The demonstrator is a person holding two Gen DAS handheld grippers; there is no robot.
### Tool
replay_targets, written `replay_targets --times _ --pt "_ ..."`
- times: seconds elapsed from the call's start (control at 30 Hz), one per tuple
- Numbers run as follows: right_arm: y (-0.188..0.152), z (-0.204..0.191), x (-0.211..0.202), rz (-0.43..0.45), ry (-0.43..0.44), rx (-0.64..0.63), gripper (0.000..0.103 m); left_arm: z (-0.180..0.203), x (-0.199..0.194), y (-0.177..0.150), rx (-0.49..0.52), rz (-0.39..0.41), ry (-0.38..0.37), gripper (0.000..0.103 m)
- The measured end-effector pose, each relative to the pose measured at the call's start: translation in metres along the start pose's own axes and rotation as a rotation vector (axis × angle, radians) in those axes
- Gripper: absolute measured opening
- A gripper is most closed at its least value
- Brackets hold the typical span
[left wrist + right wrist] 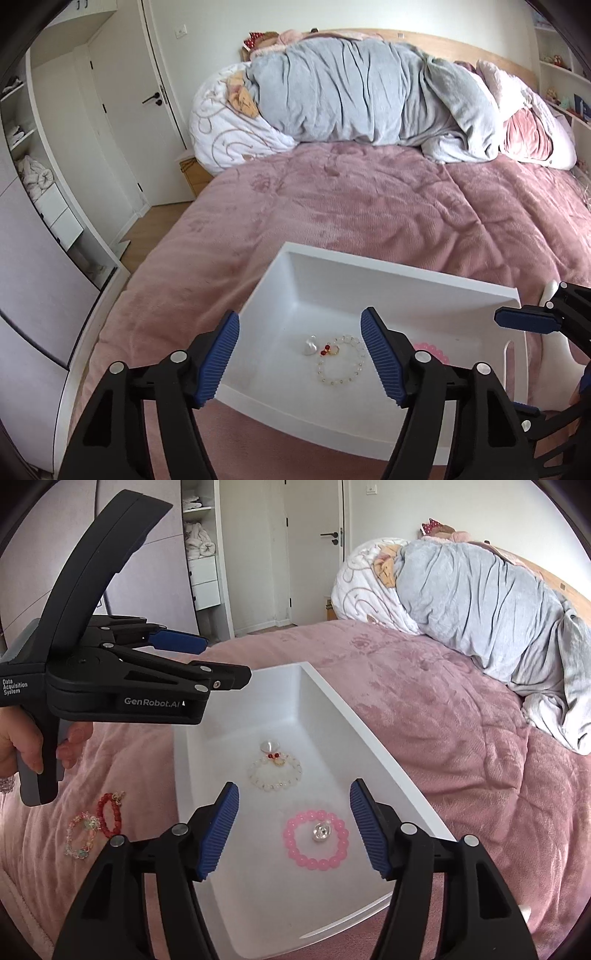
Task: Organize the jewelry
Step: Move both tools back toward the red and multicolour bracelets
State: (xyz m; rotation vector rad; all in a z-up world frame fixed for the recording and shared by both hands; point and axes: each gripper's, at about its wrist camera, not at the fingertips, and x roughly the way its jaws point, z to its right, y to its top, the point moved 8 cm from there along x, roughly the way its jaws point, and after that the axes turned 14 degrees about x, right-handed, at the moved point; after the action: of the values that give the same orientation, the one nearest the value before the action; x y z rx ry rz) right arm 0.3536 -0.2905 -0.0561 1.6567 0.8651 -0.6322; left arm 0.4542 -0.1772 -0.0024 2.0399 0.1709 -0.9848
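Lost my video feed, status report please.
Left gripper and right gripper open, empty, over white tray. White bracelet, pink bracelet in tray. Red bracelet, pastel bracelet on blanket. Nothing blocking.

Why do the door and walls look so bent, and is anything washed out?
Both views use fisheye lenses. In the left wrist view the door bows near the rim; in the right wrist view daylight bleaches the white tray, though the pink bracelet stays sharp.
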Motion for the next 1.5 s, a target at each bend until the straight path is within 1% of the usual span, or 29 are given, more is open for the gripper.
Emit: replay_targets --times 0.13,0.17,0.3,0.47,0.63,0.7,0.87,1.0,1.17,1.27,1.43,1.5 --pt "0.005 -0.021 -0.017 0.041 0.016 -0.025 0.068 -0.018 -0.033 -0.011 -0.035 0.035 0.029 0.075" --pt "0.006 -0.027 -0.020 0.049 0.017 -0.035 0.070 -0.023 -0.040 -0.016 -0.046 0.040 0.036 0.076" --pt "0.006 -0.051 -0.033 0.080 0.034 -0.071 0.072 -0.040 -0.069 -0.039 -0.063 0.054 0.078 0.085" --pt "0.003 -0.084 -0.050 0.127 0.068 -0.106 0.076 -0.061 -0.104 -0.070 -0.118 0.079 0.094 0.089" --pt "-0.007 -0.117 -0.060 0.139 0.093 -0.163 0.077 -0.078 -0.142 -0.099 -0.153 0.110 0.118 0.092" --pt "-0.011 -0.129 -0.062 0.145 0.103 -0.181 0.086 -0.083 -0.156 -0.109 -0.156 0.117 0.130 0.093" --pt "-0.027 -0.158 -0.062 0.143 0.127 -0.224 0.087 -0.090 -0.178 -0.139 -0.165 0.120 0.152 0.094" --pt "-0.040 -0.178 -0.057 0.130 0.138 -0.252 0.087 -0.095 -0.187 -0.168 -0.179 0.110 0.162 0.095" --pt "-0.054 -0.198 -0.042 0.105 0.146 -0.282 0.087 -0.095 -0.184 -0.206 -0.186 0.089 0.158 0.095" --pt "-0.063 -0.205 -0.030 0.084 0.146 -0.290 0.087 -0.090 -0.177 -0.228 -0.192 0.079 0.143 0.095" --pt "-0.077 -0.211 -0.005 0.041 0.141 -0.291 0.087 -0.078 -0.155 -0.260 -0.197 0.037 0.108 0.095" --pt "-0.082 -0.211 0.004 0.026 0.139 -0.287 0.087 -0.074 -0.147 -0.273 -0.218 0.026 0.093 0.095"
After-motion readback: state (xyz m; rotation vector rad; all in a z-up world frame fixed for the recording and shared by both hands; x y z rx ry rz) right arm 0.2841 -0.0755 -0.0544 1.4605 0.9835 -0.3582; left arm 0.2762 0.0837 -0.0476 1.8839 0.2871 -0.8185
